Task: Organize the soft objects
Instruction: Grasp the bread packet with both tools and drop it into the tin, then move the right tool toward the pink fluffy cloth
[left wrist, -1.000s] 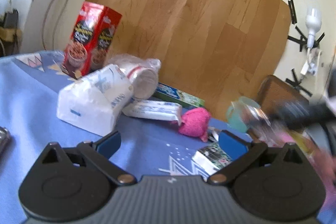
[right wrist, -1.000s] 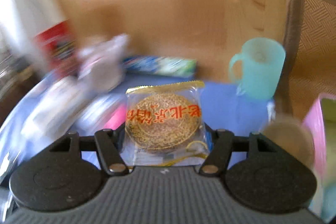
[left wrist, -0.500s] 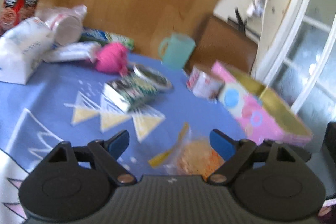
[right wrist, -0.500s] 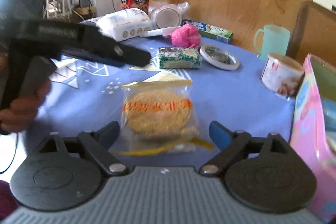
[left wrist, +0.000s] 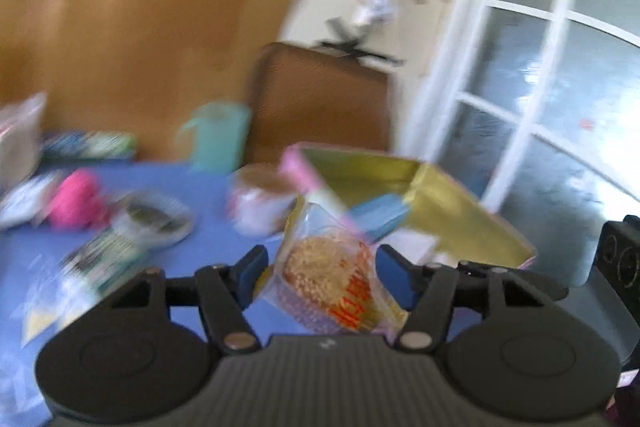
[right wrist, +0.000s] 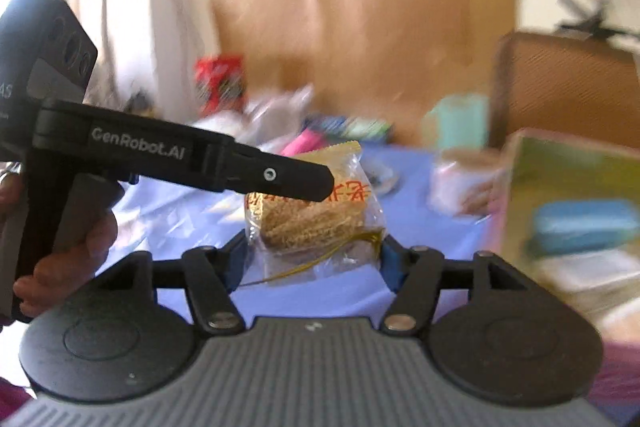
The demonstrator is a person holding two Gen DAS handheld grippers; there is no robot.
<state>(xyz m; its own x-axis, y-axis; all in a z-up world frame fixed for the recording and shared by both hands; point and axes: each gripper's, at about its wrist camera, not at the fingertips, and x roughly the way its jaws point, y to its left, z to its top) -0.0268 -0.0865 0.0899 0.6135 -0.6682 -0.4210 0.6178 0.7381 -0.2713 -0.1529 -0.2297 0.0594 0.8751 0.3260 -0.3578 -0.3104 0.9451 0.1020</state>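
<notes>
Your table (left wrist: 168, 187) carries the open pink box (left wrist: 440, 195) at its right. Above the cloth, both your closing tools, left tool (left wrist: 320, 273) and right tool (right wrist: 314, 251), hold the wrapped cake packet (right wrist: 316, 215) between them.

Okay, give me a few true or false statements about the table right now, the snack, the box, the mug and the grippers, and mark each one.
1. The snack packet sits between the fingers of the right gripper. True; its jaws are closing around it.
2. The pink box is shut. False: it stands open, with a blue item inside.
3. The mug is red. False: it is pale teal.
4. A hand holds the left gripper by its handle. True; its jaws are closing too, with the packet between them.
</notes>
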